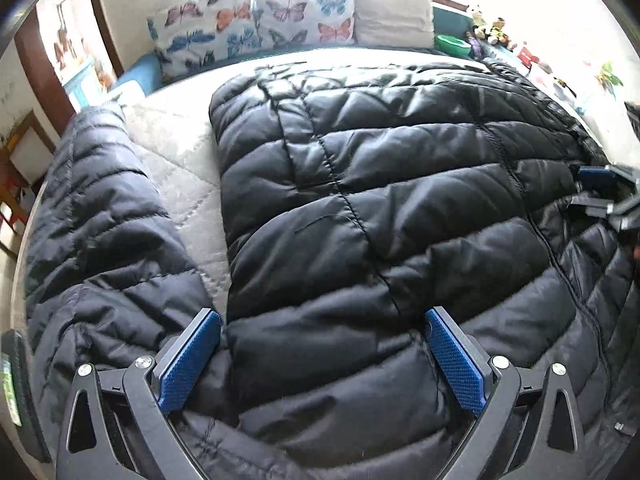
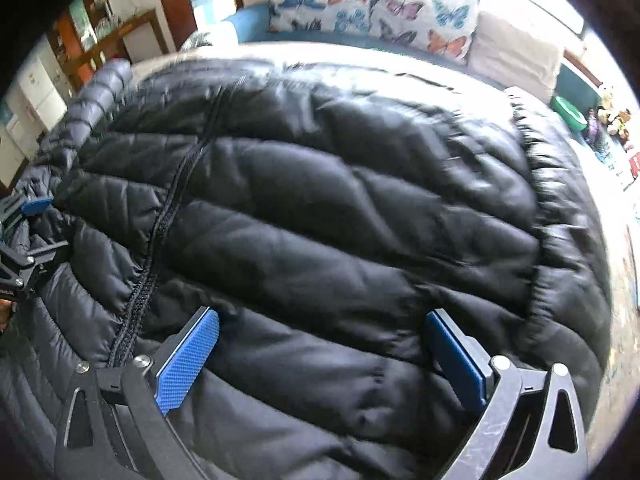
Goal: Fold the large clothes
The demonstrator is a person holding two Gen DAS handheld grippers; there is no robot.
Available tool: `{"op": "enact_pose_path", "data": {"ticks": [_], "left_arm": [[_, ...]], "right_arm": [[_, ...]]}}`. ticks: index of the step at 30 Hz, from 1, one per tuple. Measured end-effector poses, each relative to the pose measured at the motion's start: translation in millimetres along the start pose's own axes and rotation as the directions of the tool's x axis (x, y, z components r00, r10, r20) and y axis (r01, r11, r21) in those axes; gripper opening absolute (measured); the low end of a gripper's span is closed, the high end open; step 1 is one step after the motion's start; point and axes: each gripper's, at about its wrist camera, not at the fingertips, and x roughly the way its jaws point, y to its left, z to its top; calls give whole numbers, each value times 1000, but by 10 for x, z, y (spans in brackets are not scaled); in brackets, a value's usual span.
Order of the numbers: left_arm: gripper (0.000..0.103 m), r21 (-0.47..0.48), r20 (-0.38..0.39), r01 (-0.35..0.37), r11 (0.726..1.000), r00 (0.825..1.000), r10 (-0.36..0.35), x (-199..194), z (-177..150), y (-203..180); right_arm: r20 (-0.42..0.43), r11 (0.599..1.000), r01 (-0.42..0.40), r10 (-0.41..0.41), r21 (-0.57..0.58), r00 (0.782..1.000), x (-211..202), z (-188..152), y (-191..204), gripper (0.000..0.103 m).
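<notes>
The shiny black quilted puffer jacket (image 1: 380, 208) lay spread flat on the pale quilted bed cover (image 1: 180, 168), filling the space ahead of both my grippers. My left gripper (image 1: 322, 356) stood wide open over its near edge, one sleeve (image 1: 100, 240) off to its left. My right gripper (image 2: 322, 356) gaped likewise, the zipper (image 2: 160, 248) just left of it. Butterfly-print pillows (image 1: 256, 20) sat beyond

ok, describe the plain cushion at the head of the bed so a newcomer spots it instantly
Start from the black puffer jacket spread over the bed, then look past it to the row of cushions against the far wall. The plain cushion is the rightmost of the three. It is solid cream, while the two butterfly cushions beside it are covered in coloured butterflies.
</notes>
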Motion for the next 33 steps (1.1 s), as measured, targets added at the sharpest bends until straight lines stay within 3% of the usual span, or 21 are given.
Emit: {"op": "enact_pose_path", "data": {"ticks": [3, 6, 7, 11, 13, 14, 17, 19, 21, 23, 25, 29, 33], "left_arm": [[103, 42, 9, -29, 999, 1000, 29, -31, -58, -57], [103, 36, 3, -26, 999, 1000, 26, -36, -77, -70], [103, 35, 1, -27, 999, 1000, 27, -40, -88, -66], [103, 35, 4, -33, 999, 999, 32, -82, -146, -47], [103, 27, 2, -33, 999, 999, 33, -90, -108, -10], [103, 19, 8, -25, 999, 1000, 25, -135, -106, -6], [103, 37, 68, -24, 999, 997, 22, -311, -97, 65], [103, 28, 76, -46, 999, 996, 43, -358, -80, 175], [103, -10, 72, -20, 1000, 997, 21, -375, -32, 393], [103, -42, 59, -14, 999, 998, 16, -335, 44, 598], [103, -99, 32, -55, 994, 998, 58, -237, 134, 850], [103, -264, -66, -51, 963, 997, 35, 111, 188, 1410], [103, -197, -43, -152, 968, 988, 146, 130, 204, 1373]], "right_arm": [[-19, 997, 43, -42, 71, 999, -129, -159, -336, 103], [-68, 983, 103, -93, 155, 993, -94, -223, -612, 103], [-65, 981, 91, -81, 174, 995, -120, -268, -686, 103], [-75, 952, 184, -170, 243, 983, -222, -325, -929, 103], [-59, 949, 154, -144, 274, 988, -239, -369, -1027, 103], [-52, 957, 112, -102, 268, 993, -223, -374, -1052, 103], [-53, 966, 136, -127, 218, 990, -220, -404, -1020, 103], [-48, 969, 142, -135, 202, 990, -191, -363, -960, 103], [-46, 967, 141, -134, 212, 990, -170, -377, -959, 103], [-39, 968, 141, -136, 208, 990, -183, -426, -914, 103], [-42, 969, 142, -136, 203, 990, -251, -445, -847, 103], [-44, 970, 139, -133, 200, 990, -302, -561, -919, 103], [-47, 971, 136, -130, 197, 990, -264, -547, -905, 103]]}}
